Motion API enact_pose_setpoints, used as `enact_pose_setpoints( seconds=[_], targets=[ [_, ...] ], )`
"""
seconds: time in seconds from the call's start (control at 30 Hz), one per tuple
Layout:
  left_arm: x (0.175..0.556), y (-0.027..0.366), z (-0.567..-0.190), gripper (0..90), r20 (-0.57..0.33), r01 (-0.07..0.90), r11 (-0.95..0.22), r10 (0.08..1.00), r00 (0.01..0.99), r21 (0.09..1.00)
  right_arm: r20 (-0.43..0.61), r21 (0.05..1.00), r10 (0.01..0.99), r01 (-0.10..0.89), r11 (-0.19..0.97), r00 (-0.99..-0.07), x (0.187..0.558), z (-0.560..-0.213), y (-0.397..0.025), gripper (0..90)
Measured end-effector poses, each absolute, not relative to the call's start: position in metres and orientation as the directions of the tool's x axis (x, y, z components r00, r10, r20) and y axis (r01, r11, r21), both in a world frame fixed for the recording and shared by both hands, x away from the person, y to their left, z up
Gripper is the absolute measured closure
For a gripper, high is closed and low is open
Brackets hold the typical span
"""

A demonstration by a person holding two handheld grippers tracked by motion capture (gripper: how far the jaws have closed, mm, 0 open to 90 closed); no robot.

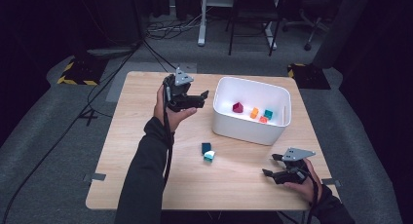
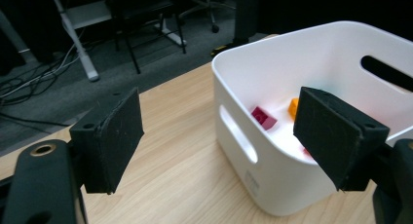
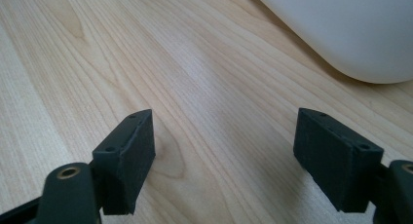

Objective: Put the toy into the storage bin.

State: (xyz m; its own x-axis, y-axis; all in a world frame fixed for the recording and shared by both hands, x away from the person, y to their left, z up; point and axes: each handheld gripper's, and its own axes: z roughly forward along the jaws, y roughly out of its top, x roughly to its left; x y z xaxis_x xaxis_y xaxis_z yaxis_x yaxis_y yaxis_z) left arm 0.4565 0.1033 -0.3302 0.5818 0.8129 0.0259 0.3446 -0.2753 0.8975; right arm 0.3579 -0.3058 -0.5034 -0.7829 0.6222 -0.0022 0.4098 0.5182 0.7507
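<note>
Table [image 1: 146,151]: light wood, square, on grey floor; dark surroundings.

Bin [image 1: 253,131]: white, rounded corners, slot handles in its walls; stands on the right far part of the table; seen close in the left gripper view [image 2: 272,185], and its lower wall in the right gripper view [image 3: 341,29].

Bin contents: maroon block [image 1: 237,107] towards the left; orange block [image 1: 254,112] in the middle; teal block [image 1: 268,114] to the right; a small red-orange block [image 1: 263,120] just near of those two; all lie on the bin floor, apart from one another except the last, which sits close to the orange and teal ones; the maroon block [image 2: 263,118] and orange block [image 2: 292,107] also show past the left gripper's jaws.

Loose blocks: dark teal block [image 1: 206,147] and white-topped teal block [image 1: 209,156], touching or nearly so, on the table near of the bin's left corner, between the two grippers.

Left gripper [image 1: 202,98]: held above the table just left of the bin, pointing right at it; jaws wide apart, nothing between them [image 2: 219,141].

Right gripper [image 1: 271,164]: low over the near right part of the table, pointing left; jaws wide apart, bare tabletop between them [image 3: 224,160]; well apart from the loose blocks.
</note>
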Motion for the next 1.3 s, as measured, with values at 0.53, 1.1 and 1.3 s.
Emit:
enact_pose_setpoints(
  seconds=[0.53,1.1,1.3],
  targets=[
    [0.421,0.103,-0.389,18.8,0.071,0.367,-0.390,0.760,0.646,0.845,-0.002,0.751,0.623,0.411,0.518,-0.782,0.358,-0.503,-0.306,23.3],
    [0.366,0.082,-0.448,22.0,0.035,0.355,-0.519,0.599,0.800,0.778,-0.002,0.751,0.623,0.410,0.518,-0.782,0.358,-0.503,-0.306,23.3],
    [0.354,0.070,-0.467,24.5,0.014,0.353,-0.566,0.542,0.840,0.745,-0.002,0.751,0.623,0.410,0.518,-0.782,0.358,-0.503,-0.306,23.3]
  ],
)
